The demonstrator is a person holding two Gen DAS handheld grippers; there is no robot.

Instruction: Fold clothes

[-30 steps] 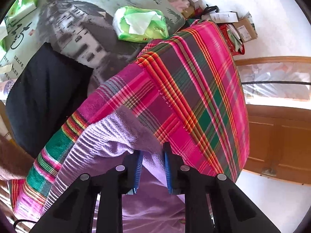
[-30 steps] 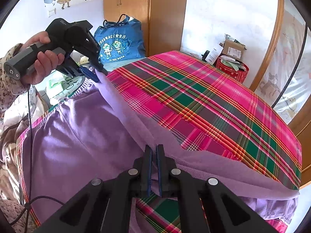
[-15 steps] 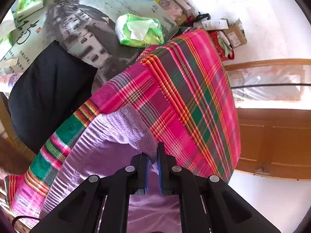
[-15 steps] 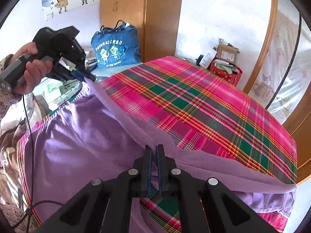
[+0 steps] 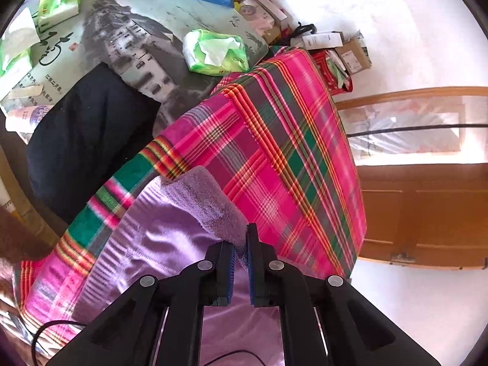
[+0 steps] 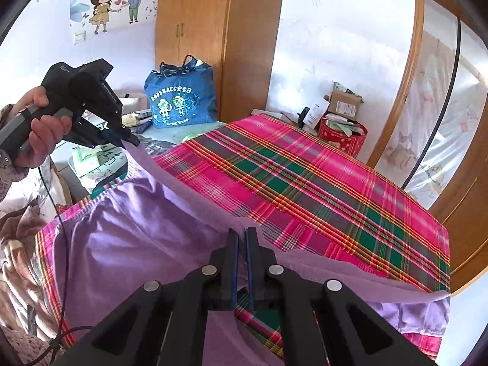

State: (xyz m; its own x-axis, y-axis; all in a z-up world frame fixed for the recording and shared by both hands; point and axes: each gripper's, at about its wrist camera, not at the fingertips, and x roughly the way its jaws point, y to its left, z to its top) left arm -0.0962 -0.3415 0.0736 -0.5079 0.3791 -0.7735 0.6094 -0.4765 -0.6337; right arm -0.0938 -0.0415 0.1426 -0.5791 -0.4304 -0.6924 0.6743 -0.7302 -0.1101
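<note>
Fold in progress on one purple garment [image 6: 128,238], spread over a plaid cloth [image 6: 305,189] on what appears to be a bed. Two tongs are in play, both narrowed onto the same lifted edge of the garment. The left tongs [image 5: 241,262] pinch the fleecy corner at the far, waistband end; in the right wrist view the same tool [image 6: 129,140] is held up in a hand [image 6: 36,122], with the edge hanging from its tip. The right tongs [image 6: 242,259] clamp that edge nearer the camera — only a thin slot shows between the blades, with fabric in it.

Key relation: the raised edge runs as a taut line from the right tongs away and leftward to the left tongs, and this line is the garment's long axis. The body of the garment lies flat to the left of that line; bare plaid lies to its right. Any fold across would, in my judgement, carry both grips sideways together, keeping the line straight.

Count: one garment, one plaid cloth, two tongs, one blue bag [image 6: 180,97] behind.
</note>
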